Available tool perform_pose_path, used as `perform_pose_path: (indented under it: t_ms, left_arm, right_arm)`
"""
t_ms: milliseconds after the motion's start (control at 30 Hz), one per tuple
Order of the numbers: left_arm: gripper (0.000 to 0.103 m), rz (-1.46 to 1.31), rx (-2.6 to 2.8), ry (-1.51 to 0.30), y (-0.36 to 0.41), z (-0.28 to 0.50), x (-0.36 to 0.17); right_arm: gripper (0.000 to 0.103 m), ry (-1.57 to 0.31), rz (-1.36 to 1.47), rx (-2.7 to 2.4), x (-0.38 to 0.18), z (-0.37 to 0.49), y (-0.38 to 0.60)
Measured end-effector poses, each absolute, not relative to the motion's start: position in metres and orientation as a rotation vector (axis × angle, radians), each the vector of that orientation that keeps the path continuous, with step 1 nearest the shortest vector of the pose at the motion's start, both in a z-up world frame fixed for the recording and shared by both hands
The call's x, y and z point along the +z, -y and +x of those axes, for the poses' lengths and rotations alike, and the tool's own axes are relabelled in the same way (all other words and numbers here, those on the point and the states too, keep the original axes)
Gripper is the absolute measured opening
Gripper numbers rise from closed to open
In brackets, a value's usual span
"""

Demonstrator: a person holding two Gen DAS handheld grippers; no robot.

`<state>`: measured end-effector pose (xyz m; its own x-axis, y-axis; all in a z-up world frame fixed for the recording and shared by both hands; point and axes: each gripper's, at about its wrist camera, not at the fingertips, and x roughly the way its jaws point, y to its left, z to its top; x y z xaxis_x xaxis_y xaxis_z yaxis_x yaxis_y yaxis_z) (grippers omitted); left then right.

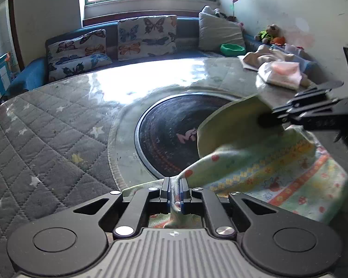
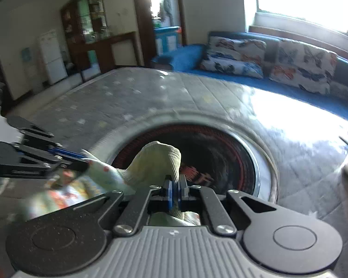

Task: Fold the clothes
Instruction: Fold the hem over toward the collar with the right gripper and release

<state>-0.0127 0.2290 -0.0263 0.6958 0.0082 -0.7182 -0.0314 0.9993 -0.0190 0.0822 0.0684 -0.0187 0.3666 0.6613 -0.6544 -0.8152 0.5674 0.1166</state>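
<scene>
Left wrist view: the left gripper (image 1: 174, 193) is clamped on the printed garment (image 1: 273, 171), which hangs soft and light over the quilted table (image 1: 46, 139). Further off, the right gripper (image 1: 278, 115) pinches its ribbed, probably stretchy hem; grabbing edges suits it.

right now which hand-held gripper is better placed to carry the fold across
Right, probably. The right hand-held gripper pinches the garment's ribbed cuff, lifted free; the left hand-held gripper clamps the printed edge low, anchoring it.
</scene>
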Motion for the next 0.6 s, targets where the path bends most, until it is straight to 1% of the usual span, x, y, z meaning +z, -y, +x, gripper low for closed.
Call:
perform_pose_path:
  t_ms: [67,100,200,400,467,533,600]
  left_arm:
    - [0.009,-0.035,0.026,-0.803,-0.23,-0.011,-0.028]
    - [0.011,-0.035,0.032,-0.803,-0.231,-0.01,-0.027]
    - [0.014,-0.032,0.057,-0.803,-0.236,-0.005,-0.026]
    - [0.016,-0.055,0.155,-0.809,-0.255,0.001,-0.032]
    - [0.017,-0.076,0.165,-0.794,-0.256,-0.003,-0.029]
    - [0.018,-0.091,0.164,-0.775,-0.253,-0.008,-0.023]
    - [0.021,-0.094,0.138,-0.75,-0.244,-0.015,-0.014]
  right_arm:
    - [0.009,-0.743,-0.221,0.918,-0.032,0.089,-0.07]
    - [0.011,-0.743,-0.208,0.901,-0.036,0.09,-0.069]
    - [0.015,-0.72,-0.194,0.875,-0.034,0.094,-0.062]
    - [0.018,-0.693,-0.2,0.895,-0.017,0.074,-0.036]
    - [0.024,-0.698,-0.203,0.907,-0.018,0.064,-0.028]
    - [0.028,-0.71,-0.213,0.905,-0.024,0.057,-0.02]
    - [0.029,-0.722,-0.22,0.884,-0.032,0.055,-0.014]
